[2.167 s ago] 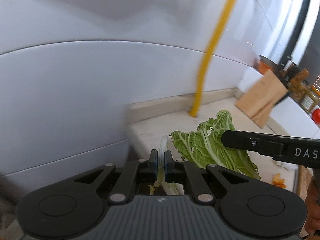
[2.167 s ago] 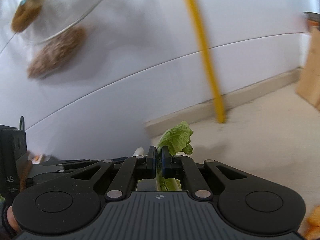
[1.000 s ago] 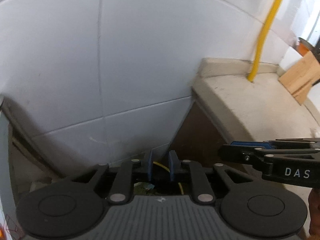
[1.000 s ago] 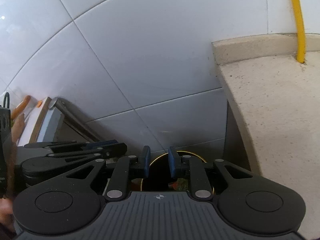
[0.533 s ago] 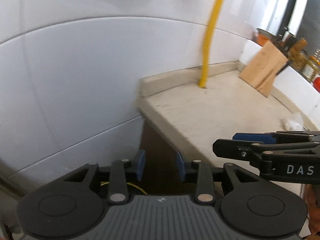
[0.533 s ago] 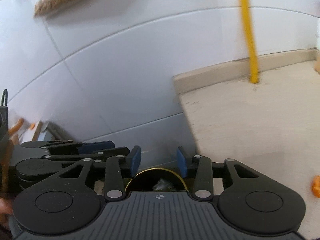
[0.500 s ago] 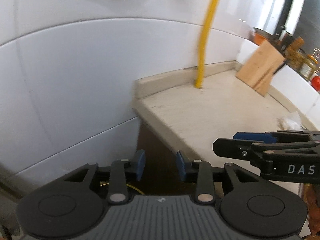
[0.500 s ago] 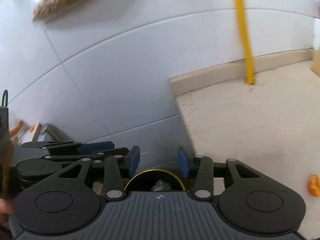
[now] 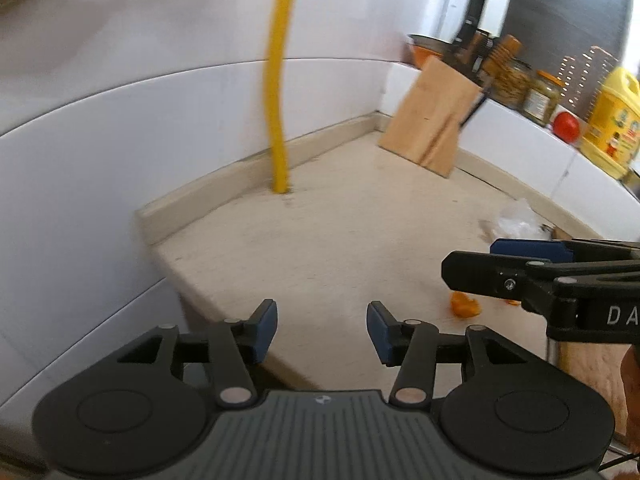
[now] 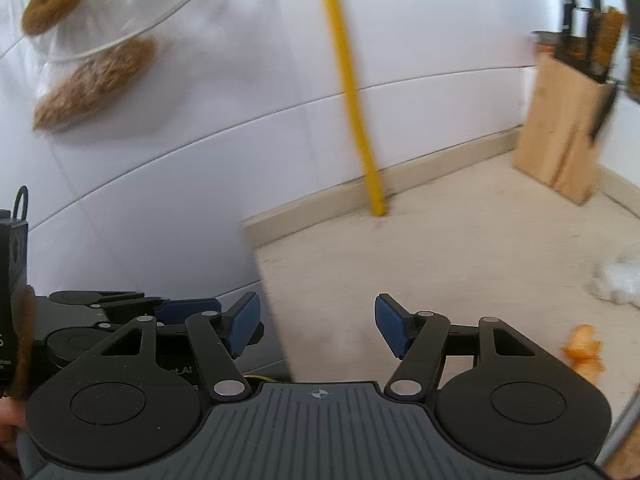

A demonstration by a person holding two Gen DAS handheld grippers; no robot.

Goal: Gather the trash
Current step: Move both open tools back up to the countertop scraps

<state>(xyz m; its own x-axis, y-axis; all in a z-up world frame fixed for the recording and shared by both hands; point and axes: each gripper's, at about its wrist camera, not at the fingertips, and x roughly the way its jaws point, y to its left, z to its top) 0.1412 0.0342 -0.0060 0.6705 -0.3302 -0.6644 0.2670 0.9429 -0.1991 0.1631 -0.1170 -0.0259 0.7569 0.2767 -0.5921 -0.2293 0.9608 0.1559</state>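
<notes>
My left gripper [image 9: 322, 330] hangs over the near left corner of the beige countertop [image 9: 340, 240]; its jaws are opening and nothing is between them. My right gripper [image 10: 316, 326] is over the same edge, its jaws also opening and empty; in the left wrist view the right gripper [image 9: 496, 264] shows side-on at the right. Orange peel scraps [image 9: 464, 306] lie on the counter beyond the right gripper, and the peel scraps [image 10: 584, 354] sit at the lower right in the right wrist view. A crumpled clear wrapper [image 9: 518, 218] lies farther back, the same wrapper [image 10: 618, 276] blurred at the right edge.
A yellow pipe [image 9: 280, 80] rises from the counter at the white tiled wall. A wooden knife block [image 9: 432, 120] stands in the back corner, with jars, a tomato [image 9: 566, 126] and a yellow oil bottle [image 9: 612, 120] on the ledge. The counter drops off at the left.
Both grippers let go of the cabbage leaf over the bin below the counter end, then rose and swung right over the counter. Their jaws have widened and the bin is out of view.
</notes>
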